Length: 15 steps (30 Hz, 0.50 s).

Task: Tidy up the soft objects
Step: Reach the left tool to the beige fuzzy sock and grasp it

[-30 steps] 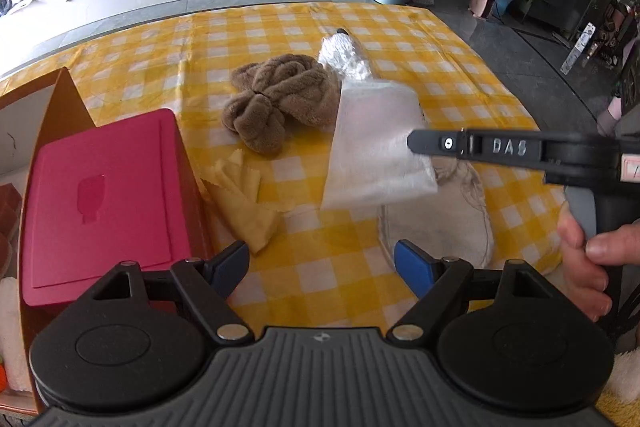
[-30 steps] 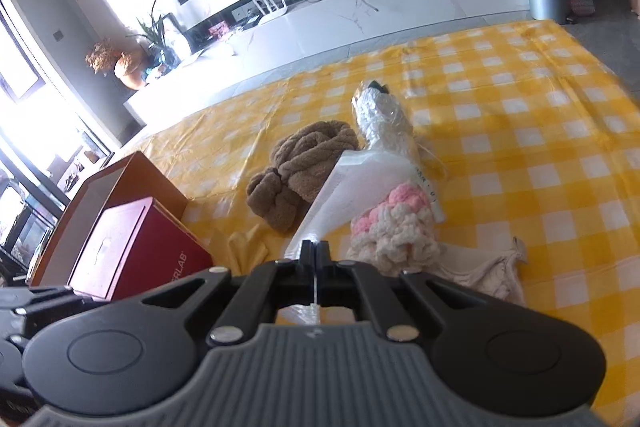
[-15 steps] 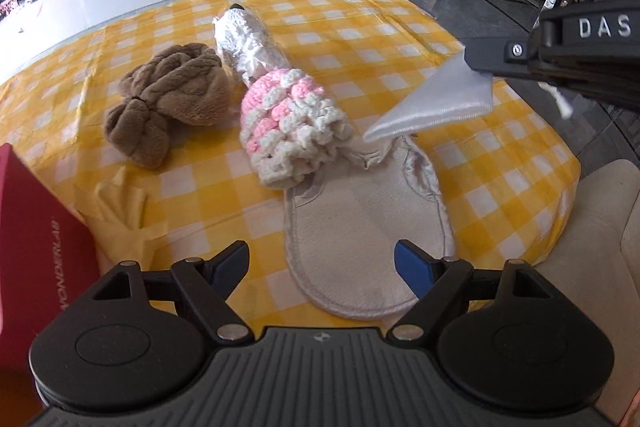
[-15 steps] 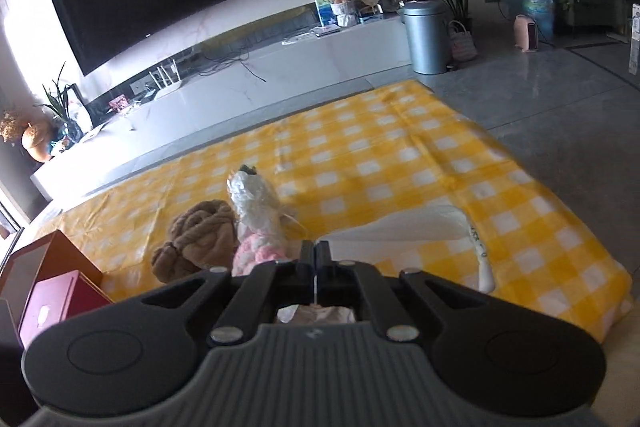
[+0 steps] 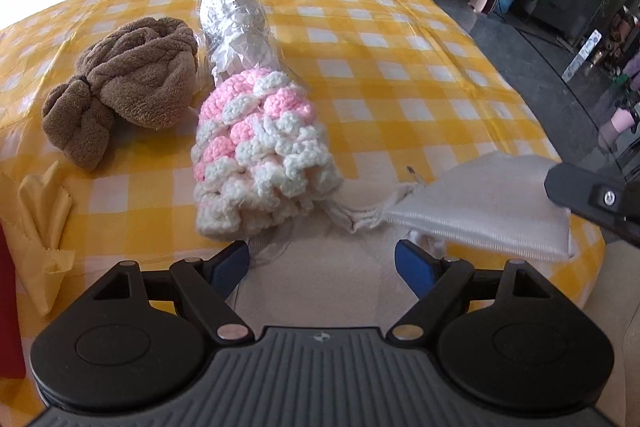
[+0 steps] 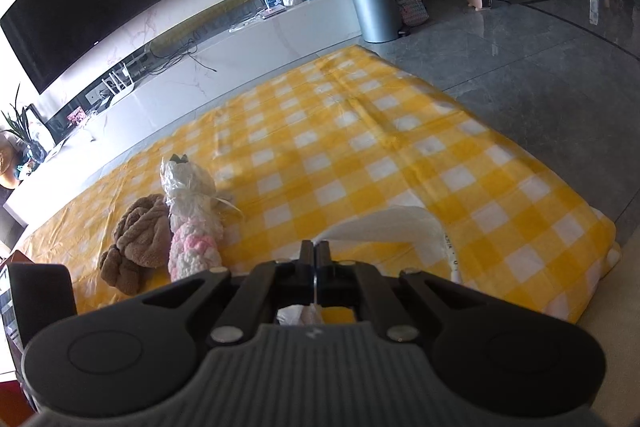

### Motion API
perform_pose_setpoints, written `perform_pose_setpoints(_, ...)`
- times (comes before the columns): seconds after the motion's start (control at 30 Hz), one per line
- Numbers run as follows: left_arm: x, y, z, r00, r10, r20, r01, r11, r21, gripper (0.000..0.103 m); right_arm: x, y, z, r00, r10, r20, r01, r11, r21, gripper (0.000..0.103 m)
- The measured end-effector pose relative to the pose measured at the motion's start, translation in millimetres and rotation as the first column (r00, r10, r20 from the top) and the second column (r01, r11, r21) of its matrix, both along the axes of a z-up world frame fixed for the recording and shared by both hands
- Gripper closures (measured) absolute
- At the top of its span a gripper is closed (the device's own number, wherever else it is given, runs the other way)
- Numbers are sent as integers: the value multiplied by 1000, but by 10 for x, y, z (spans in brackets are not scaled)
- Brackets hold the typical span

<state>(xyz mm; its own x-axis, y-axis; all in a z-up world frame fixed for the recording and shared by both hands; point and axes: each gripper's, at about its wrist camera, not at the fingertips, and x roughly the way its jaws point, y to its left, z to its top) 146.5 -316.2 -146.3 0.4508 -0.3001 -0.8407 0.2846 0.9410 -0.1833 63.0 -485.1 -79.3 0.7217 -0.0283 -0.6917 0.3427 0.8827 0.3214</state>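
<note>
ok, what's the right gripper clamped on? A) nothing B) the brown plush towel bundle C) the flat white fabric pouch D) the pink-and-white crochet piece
C: the right gripper has its jaws closed on the flat white fabric pouch, held up off the yellow checked tablecloth.

brown towel (image 5: 132, 83) bundled, left | pink-white crochet piece (image 5: 260, 151) centre | white pouch (image 5: 480, 211) lifted, right

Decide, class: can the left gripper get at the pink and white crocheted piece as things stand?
Probably yes. The left gripper is open, and the pink and white crocheted piece lies just ahead of it with nothing between them.
</note>
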Motion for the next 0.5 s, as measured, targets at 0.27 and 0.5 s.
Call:
perform_pose_setpoints(0.27, 44, -69, -90, 998, 47, 38, -45, 998, -47, 0, -65, -130, -41, 998, -57, 8, 57, 998, 24, 103)
perform_pose_setpoints(0.5, 16, -409, -174, 997, -37, 71, 26, 989, 147, 0, -108, -206, -42, 994, -107, 5, 107, 994, 30, 103)
